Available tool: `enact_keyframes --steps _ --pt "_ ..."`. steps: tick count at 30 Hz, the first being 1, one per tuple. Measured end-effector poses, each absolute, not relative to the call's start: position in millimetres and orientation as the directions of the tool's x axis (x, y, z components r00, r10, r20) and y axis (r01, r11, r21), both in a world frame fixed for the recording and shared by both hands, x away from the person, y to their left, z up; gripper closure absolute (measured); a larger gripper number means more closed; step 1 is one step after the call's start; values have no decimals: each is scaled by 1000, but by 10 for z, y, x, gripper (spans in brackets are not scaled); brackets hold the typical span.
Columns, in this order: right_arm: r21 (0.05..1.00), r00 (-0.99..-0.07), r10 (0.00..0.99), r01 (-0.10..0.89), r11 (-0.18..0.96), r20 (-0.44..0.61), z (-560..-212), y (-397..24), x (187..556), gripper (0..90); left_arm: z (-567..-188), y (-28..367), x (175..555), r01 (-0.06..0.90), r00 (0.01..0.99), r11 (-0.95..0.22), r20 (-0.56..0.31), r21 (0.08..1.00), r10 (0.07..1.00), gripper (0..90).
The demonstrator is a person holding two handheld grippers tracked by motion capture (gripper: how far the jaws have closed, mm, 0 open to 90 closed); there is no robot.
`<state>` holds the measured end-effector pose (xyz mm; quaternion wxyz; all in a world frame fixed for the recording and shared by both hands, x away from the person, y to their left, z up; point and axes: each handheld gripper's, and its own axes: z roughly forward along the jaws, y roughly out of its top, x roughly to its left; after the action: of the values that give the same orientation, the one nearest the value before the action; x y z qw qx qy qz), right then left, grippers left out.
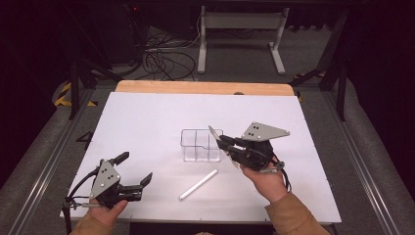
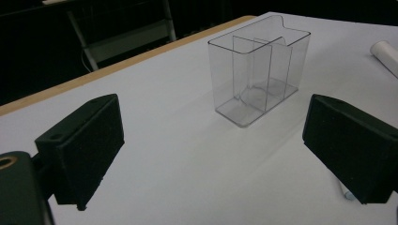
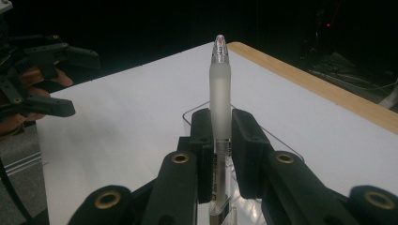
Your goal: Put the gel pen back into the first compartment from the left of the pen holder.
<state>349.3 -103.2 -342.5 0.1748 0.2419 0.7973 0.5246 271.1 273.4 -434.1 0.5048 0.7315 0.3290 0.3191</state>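
A clear plastic organizer (image 1: 200,145) with inner dividers stands in the middle of the white table; it is also ahead in the left gripper view (image 2: 258,75). My right gripper (image 1: 226,146) hovers at its right side, shut on a frosted translucent pen (image 1: 215,134). In the right gripper view the pen (image 3: 219,93) stands upright between the pads of that gripper (image 3: 219,154), with the organizer's rim (image 3: 187,115) just behind. My left gripper (image 1: 133,168) rests near the front left edge, open with nothing between its jaws (image 2: 218,150). A white capped pen (image 1: 198,184) lies on the table in front of the organizer.
The white board (image 1: 147,112) covers a wooden tabletop (image 1: 195,87) whose far edge shows. Beyond it are a white frame stand (image 1: 240,29) and loose cables (image 1: 161,58) on the floor. The white pen's end (image 2: 387,54) lies right of the organizer.
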Motion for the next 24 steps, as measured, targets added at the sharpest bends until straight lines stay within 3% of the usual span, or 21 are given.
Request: enact_keyframes --steps 24 --pt "928 -847 531 184 324 -18 -3300 -590 3748 800 -4341 2742 2713 157 577 -278 140 948 804 66"
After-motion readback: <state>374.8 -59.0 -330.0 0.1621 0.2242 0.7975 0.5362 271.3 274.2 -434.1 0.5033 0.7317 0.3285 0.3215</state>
